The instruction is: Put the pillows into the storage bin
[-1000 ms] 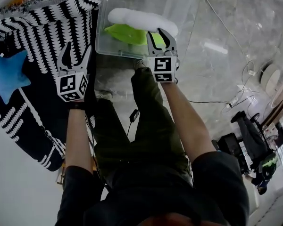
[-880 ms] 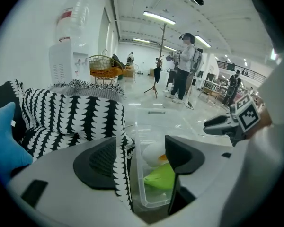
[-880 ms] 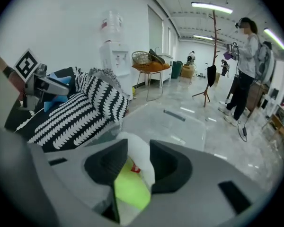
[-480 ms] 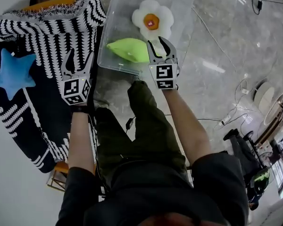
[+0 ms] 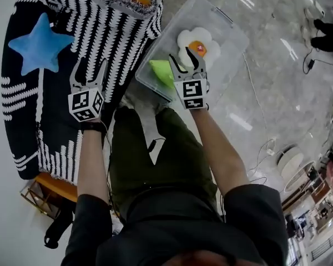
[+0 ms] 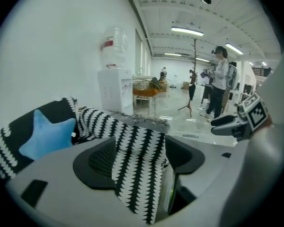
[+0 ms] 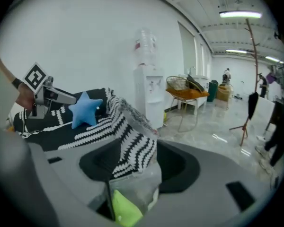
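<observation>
The clear storage bin stands on the floor and holds a fried-egg pillow and a green pillow. A blue star pillow lies on the black-and-white striped throw to the left. My right gripper hovers over the bin's near edge; its jaws have just been opening and nothing is between them. My left gripper hangs open and empty over the throw. In the right gripper view the green pillow shows in the bin below the jaws, with the star beyond. The left gripper view shows the star.
A water dispenser and a wire chair stand behind the sofa. A person stands by a coat stand across the glossy floor. Cables trail on the floor to the right.
Both grippers have risen away from the bin. The right jaws have spread wider. The fried-egg pillow, earlier on its edge by the right gripper, now lies face-up in the bin.
</observation>
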Motion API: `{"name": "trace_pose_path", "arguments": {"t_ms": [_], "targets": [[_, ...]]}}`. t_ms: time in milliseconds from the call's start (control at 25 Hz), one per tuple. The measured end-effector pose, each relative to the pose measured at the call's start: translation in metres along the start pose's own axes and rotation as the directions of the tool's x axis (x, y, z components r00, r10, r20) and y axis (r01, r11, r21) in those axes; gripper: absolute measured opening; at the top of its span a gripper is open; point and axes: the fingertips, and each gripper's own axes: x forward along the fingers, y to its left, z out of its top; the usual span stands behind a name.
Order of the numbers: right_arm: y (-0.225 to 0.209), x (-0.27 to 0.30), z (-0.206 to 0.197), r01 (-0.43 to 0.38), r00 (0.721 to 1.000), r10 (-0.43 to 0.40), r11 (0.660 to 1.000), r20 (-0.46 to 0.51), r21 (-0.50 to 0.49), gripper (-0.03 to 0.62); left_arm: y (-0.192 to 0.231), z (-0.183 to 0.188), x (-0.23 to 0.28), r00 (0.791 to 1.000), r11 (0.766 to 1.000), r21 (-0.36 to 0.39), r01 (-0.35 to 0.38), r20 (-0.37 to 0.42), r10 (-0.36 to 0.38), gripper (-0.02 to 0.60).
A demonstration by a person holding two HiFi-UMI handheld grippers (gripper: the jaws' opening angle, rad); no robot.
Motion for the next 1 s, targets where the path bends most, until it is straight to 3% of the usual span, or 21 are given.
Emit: {"name": "trace_pose_path", "arguments": {"t_ms": [240,480,760,1000], "targets": [[0.103,0.025,0.1,-0.171,0.979,0.184,0.976,0.091,-0.133,0.233,0.103,0.003,-0.074,0.981,0.975,-0.123,-0.183,0.043,0.19,0.328],[0.192,0.064,0.154,-0.302,0.935,0.336,0.922,0.114,-0.242,0.233,0.181,-0.028,-0.119,0.942,0.919,-0.244,-0.309,0.054,0.331,0.328],[0.272,0.101,0.148,-0.396,0.905,0.424,0.868,0.031,-0.299,0.233,0.256,-0.07,-0.135,0.918,0.86,-0.363,-0.359,0.026,0.395,0.331],[0.308,0.143,0.159,-0.433,0.892,0.451,0.851,-0.011,-0.298,0.236,0.316,-0.087,-0.118,0.924,0.835,-0.425,-0.348,-0.004,0.383,0.348]]}}
